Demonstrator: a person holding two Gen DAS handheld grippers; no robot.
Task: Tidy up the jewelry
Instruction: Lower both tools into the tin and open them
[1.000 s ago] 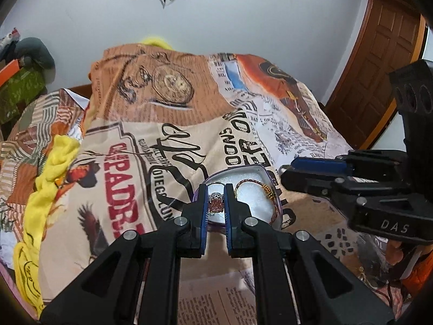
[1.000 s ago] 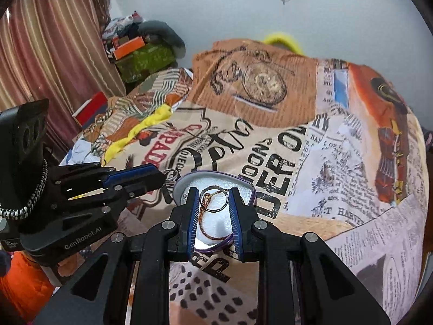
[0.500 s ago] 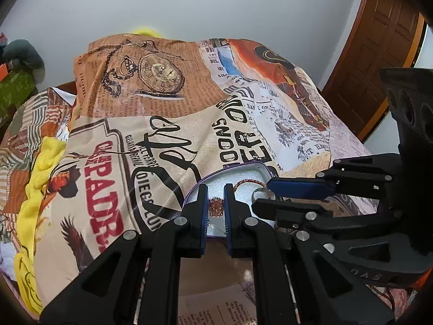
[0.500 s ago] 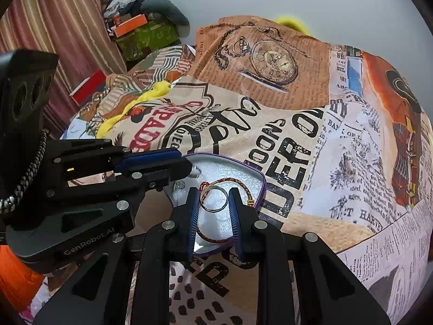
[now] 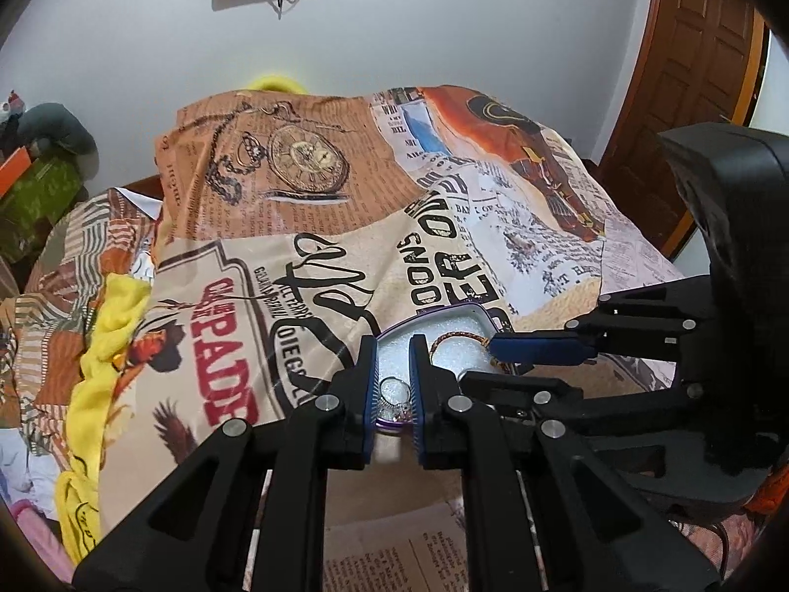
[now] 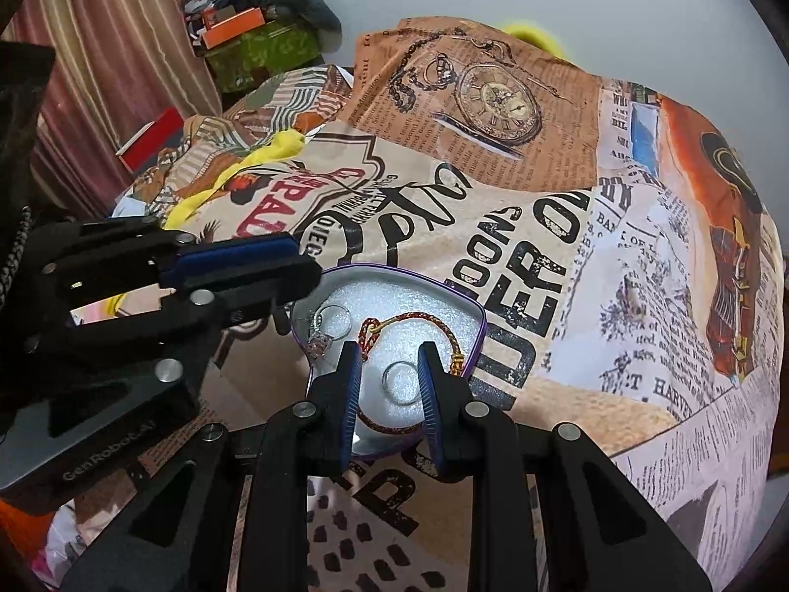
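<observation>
A purple-rimmed tin (image 6: pixel 468 308) with white foam lining lies on the printed bedspread. In it are a red-gold cord bracelet (image 6: pixel 434 320), a silver stone ring (image 6: pixel 328 330) and a plain silver ring (image 6: pixel 402 382). My left gripper (image 5: pixel 394 394) is just above the tin's near end, its jaws slightly apart around the stone ring (image 5: pixel 394 394), which lies on the foam. My right gripper (image 6: pixel 389 385) is open, its fingers either side of the plain ring lying on the foam. The tin (image 5: pixel 473 311) also shows in the left wrist view.
The bedspread (image 6: pixel 542 197) covers the whole bed. A yellow cloth (image 5: pixel 98 345) lies along its left side. Boxes and clothes (image 6: pixel 256 34) are stacked at the back left. A wooden door (image 5: pixel 700 74) stands at the right.
Both grippers moved down to the tin. The left let go of the stone ring and the right let go of the plain ring; both rings now lie on the foam.
</observation>
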